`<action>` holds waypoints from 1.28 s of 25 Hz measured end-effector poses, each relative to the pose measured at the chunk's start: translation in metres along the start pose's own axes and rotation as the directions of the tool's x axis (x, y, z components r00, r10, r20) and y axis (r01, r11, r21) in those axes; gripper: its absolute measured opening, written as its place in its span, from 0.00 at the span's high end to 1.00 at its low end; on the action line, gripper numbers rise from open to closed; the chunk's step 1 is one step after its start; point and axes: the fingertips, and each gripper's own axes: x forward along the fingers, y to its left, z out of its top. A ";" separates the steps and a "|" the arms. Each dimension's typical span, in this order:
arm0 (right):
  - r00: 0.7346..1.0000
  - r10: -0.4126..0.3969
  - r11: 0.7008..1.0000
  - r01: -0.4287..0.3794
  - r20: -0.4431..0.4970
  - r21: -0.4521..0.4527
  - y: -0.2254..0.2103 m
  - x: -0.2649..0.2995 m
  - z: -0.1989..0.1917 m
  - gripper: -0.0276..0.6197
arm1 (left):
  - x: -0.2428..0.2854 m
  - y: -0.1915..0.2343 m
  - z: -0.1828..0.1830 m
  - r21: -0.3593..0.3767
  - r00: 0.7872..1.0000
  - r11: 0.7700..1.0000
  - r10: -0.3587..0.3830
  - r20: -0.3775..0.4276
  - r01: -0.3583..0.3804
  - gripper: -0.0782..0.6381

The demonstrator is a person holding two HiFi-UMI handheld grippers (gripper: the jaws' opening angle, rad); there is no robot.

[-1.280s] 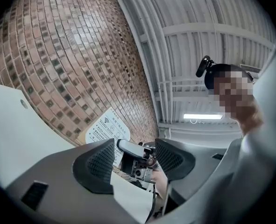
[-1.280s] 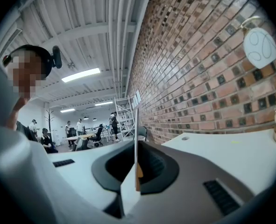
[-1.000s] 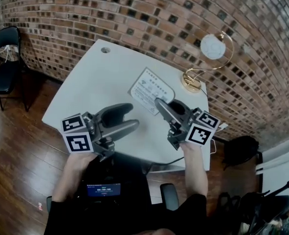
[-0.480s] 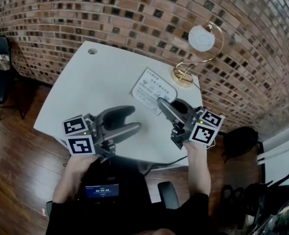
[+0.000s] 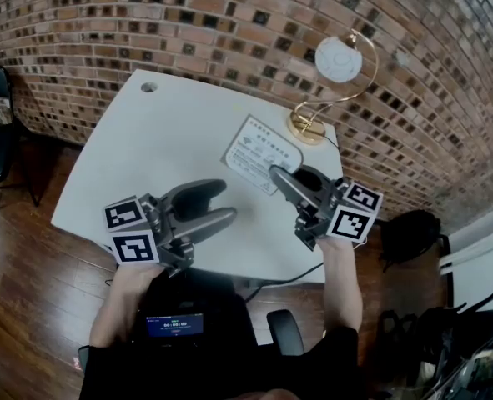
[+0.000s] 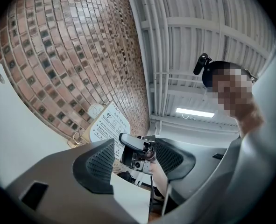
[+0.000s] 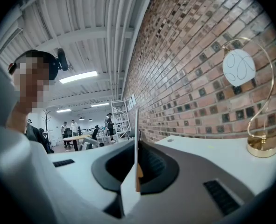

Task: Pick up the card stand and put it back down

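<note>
Two tongs: right tongs [image 5: 273,173] clamped on card stand [image 5: 260,150]; left tongs [image 5: 227,200] apart, nothing between.

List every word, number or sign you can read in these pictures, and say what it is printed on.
On the card stand: a Wi-Fi symbol; print lines below too small to read.
On the marker cubes: black-and-white square patterns, no words.
On the waist screen: digits too blurred to read.
</note>
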 end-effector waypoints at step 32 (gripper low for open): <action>0.990 0.141 0.989 -0.141 -0.002 0.035 -0.081 0.032 0.021 0.91 | -0.015 0.063 0.025 -0.041 0.997 0.997 0.073 0.031 -0.071 0.53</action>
